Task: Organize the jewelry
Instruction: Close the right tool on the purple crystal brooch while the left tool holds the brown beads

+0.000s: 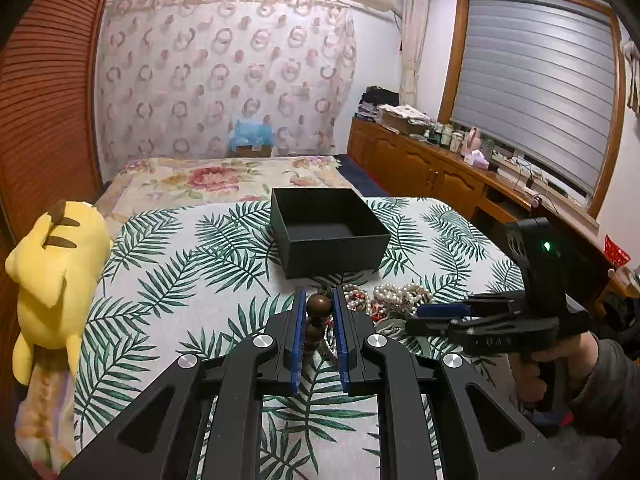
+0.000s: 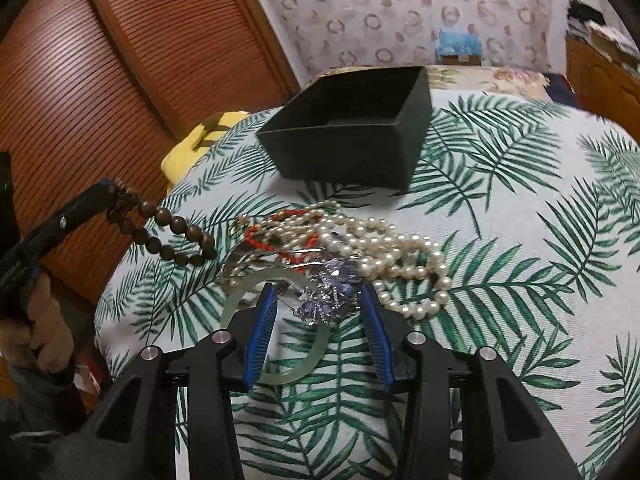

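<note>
My left gripper is shut on a brown wooden bead bracelet; in the right wrist view the bracelet hangs from its tips, its far end on the table. An empty black box stands just beyond; it also shows in the right wrist view. My right gripper is open, its jaws on either side of a purple crystal piece lying on a pale green bangle. Behind lie a pearl necklace and a red cord. The right gripper points at the pile.
The table has a palm-leaf cloth. A yellow plush toy sits at its left edge. A bed lies behind, a wooden sideboard with clutter at the right, and slatted wooden doors at the left.
</note>
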`<state>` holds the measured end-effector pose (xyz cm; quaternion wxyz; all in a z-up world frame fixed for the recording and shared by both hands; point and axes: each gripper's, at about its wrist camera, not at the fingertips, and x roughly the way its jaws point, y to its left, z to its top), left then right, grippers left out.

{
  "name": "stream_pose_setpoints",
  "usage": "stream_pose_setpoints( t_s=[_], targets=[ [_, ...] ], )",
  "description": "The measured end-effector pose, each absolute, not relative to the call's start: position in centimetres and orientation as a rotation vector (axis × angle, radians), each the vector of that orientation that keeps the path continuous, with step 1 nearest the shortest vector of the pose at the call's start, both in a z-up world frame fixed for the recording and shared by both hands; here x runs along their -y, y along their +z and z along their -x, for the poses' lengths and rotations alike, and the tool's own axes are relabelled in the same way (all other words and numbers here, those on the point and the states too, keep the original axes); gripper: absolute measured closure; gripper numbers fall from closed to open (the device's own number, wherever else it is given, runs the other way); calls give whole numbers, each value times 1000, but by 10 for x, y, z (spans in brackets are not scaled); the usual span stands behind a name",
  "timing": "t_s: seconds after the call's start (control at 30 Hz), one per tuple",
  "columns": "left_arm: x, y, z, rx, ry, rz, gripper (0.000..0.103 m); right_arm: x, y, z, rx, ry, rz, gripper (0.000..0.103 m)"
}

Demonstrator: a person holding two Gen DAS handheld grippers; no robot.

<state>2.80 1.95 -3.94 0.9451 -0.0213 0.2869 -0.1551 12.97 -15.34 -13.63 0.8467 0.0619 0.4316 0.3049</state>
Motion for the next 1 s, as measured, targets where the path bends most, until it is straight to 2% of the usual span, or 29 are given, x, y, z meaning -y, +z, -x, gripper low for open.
stream_pose_setpoints(
  t_s=[0.37,0.5,1.0],
  targets=[
    [-20,-41,-28,-585,-320,43,91,156,-143,-148,-956,666,-214,56],
    [-18,-42,-27,-584,-320,42,91,155,-141,-146,-957,675,-223,66],
    [-18,-39,-31,-576,-318,39,91,139,-114,-119,-851,667,-94,67]
  ],
)
